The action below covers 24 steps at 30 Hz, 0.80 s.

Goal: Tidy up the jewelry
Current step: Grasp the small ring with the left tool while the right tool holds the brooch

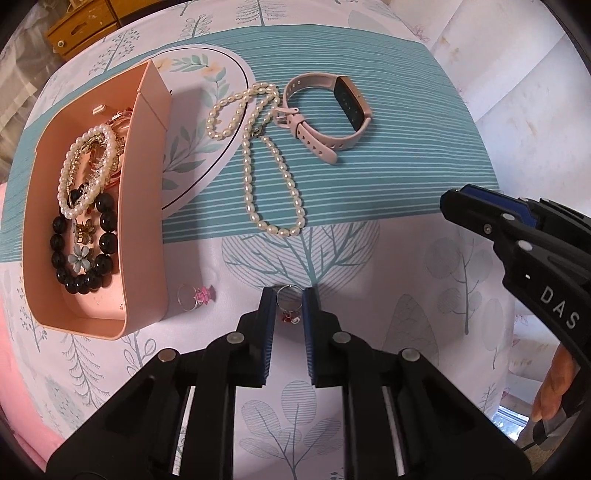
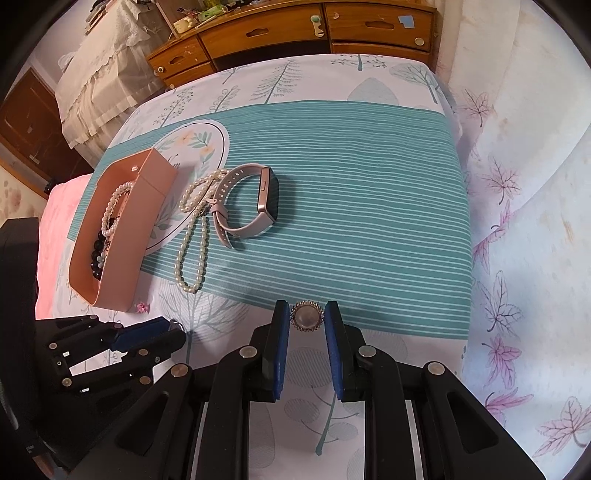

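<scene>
A pink box at the left holds pearl and black bead bracelets and flower pieces; it also shows in the right wrist view. My left gripper stands with its fingers close on both sides of a silver ring with a red charm; whether they grip it I cannot tell. My right gripper brackets a round pearl brooch, small gaps on each side. A pearl necklace, a pink smartwatch and a pink-flower ring lie on the cloth.
The bed cover has a teal striped band across the middle. A wooden dresser stands beyond the far edge. A wall with pink leaf print runs along the right side.
</scene>
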Available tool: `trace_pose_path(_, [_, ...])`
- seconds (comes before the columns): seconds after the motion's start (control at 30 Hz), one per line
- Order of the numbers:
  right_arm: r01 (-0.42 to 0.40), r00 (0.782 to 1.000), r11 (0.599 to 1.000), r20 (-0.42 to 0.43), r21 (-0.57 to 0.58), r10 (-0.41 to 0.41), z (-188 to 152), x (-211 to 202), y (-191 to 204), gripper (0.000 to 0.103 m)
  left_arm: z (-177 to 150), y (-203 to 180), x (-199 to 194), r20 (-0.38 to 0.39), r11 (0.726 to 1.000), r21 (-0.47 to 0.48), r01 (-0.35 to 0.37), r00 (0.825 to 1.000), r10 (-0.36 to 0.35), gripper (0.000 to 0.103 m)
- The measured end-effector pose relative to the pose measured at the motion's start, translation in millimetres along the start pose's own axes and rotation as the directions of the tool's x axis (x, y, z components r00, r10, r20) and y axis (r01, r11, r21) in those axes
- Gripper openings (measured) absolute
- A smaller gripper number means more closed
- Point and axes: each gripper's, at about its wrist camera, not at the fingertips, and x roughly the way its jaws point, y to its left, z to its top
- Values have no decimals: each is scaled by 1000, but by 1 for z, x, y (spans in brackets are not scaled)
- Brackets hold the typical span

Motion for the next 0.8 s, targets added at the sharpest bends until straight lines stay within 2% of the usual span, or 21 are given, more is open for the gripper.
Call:
trace_pose_path(0.13, [1, 1000, 1000, 4, 3, -1, 0, -1, -1, 19, 0, -2, -2, 5, 1000, 2, 2, 1000, -2, 11])
trace_pose_path(0.17, [-1, 1000, 1000, 4, 3, 1, -1, -1, 0, 19, 0, -3, -4, 8, 1000, 2, 4, 1000, -4, 4])
trace_pose_path(0.2, [-2, 1000, 1000, 4, 2, 2, -1, -1, 0, 19, -1, -2, -5, 7, 1000, 2, 5, 1000, -5, 2])
trace_pose_path(0.5, [9, 1000, 999, 24, -31, -8, 0, -14, 13, 19, -5, 4, -23, 31, 999, -7, 33, 999, -33, 2])
trace_pose_path(0.8, [14, 1000, 998, 28, -57, -13, -2, -21, 29, 19, 1, 10, -13, -19, 998, 25, 59, 998, -58, 2])
